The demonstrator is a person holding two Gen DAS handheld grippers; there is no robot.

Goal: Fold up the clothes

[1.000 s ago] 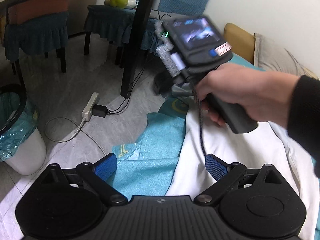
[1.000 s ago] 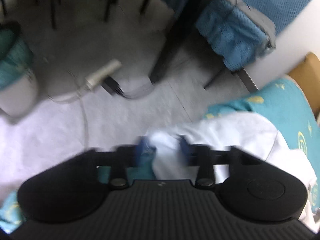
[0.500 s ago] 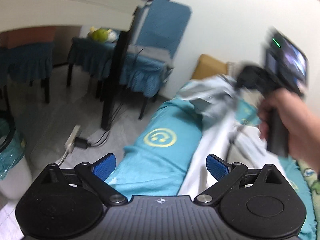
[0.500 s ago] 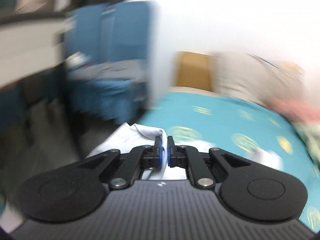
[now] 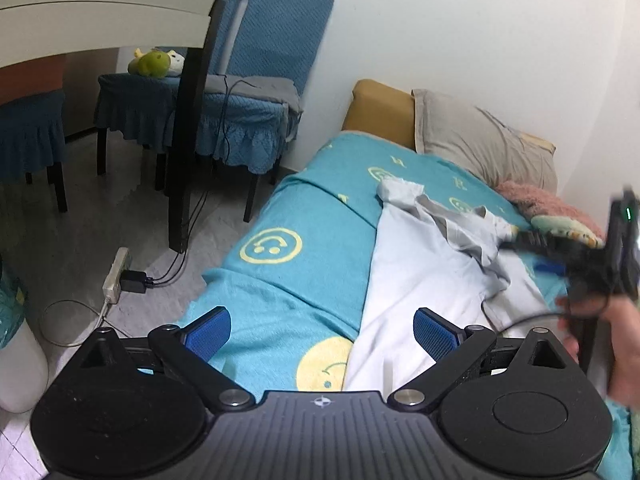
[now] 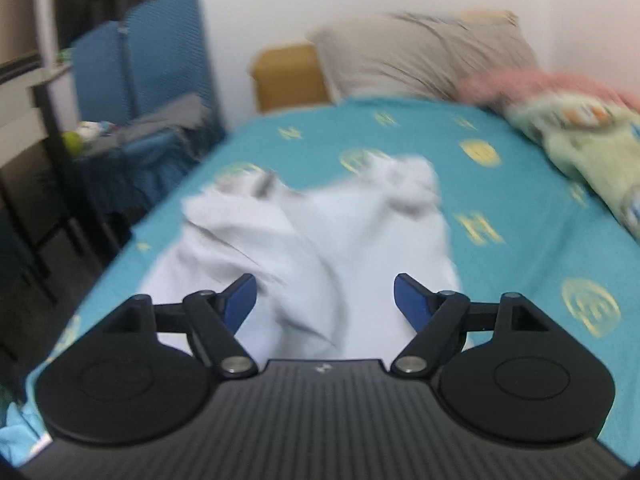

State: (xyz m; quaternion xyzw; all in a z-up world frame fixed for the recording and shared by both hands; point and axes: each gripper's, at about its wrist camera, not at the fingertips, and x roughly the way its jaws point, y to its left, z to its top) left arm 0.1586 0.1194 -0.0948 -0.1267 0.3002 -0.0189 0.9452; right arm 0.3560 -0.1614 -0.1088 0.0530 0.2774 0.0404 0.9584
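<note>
White shirt (image 5: 416, 264) spread lengthwise on bed (image 5: 304, 208), crumpled toward 12 o'clock. Left gripper (image 5: 320, 330) jaws released, nothing held. Right gripper (image 6: 324, 300) jaws spread wide, empty, above shirt. Fabric judged light, limp, easily bunched; hem corners or shoulders best pinched.

White garment (image 5: 416, 276); teal bedsheet (image 5: 304, 208), yellow smileys; pillow (image 5: 476, 140) seemingly beige.

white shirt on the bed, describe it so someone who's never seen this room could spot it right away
Find the bed with the teal smiley-face cover, its grey pillow by the wall. The white shirt lies crumpled along that cover, bunched toward the pillow. It is the only plain white cloth there; the pink and pale green patterned bedding sit apart, beside the pillow.
</note>
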